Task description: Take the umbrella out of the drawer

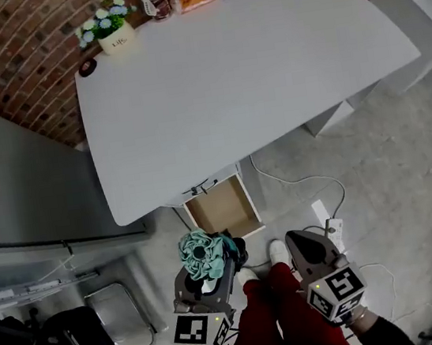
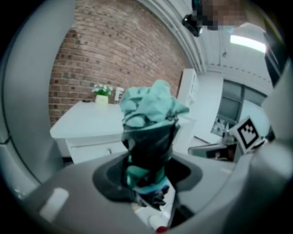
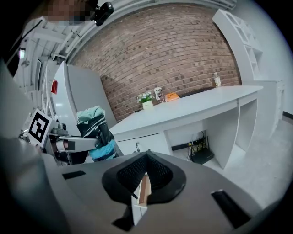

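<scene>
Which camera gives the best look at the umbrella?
The left gripper view: the umbrella fills the middle, clamped between the jaws. The head view shows its teal top from above; the right gripper view shows it small, at the left.

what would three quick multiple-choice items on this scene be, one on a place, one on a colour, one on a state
1. Where is the umbrella?
A) on a shelf
B) between the left gripper's jaws
C) on the floor

2. What colour is the cloth bunched at the umbrella's top?
A) teal
B) red
C) yellow

3. What state is the drawer in?
A) shut
B) open, nothing inside
C) open, a book inside

Answers:
1 B: the left gripper view shows the jaws closed on the umbrella.
2 A: both the head view and the left gripper view show teal cloth.
3 B: the head view shows it pulled out with a bare wooden bottom.
</scene>
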The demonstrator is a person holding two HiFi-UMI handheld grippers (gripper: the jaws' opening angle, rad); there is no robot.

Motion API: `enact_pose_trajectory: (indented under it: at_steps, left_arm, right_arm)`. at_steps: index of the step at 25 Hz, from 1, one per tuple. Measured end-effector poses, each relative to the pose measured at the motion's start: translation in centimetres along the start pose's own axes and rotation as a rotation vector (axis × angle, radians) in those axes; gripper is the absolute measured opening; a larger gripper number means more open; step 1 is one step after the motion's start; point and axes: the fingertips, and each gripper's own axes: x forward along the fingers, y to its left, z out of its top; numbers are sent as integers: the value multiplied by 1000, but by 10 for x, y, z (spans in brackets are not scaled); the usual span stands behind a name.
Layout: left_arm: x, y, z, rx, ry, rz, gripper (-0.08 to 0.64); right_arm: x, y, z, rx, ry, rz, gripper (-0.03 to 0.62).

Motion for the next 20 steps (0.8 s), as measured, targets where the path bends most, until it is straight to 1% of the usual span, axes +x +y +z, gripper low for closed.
enact_pose_trajectory:
  at_steps: [3,11,16,20]
  left_arm:
    - [-26,3,11,-32,-43,31,202]
    - [-87,16,42,-84,-142,84,201]
    - [-124,15,54,-159,-202,89,201]
    - [-156,12,61,-173,-238,83,202]
  right_arm:
    - [-9,15,15,-16,-22,5,-3]
    - [-26,58,51,-65,-67,20,-3]
    - [-44,74,76,-77,-120,9,-3]
    - [-61,96,87,-98,-172,5,-3]
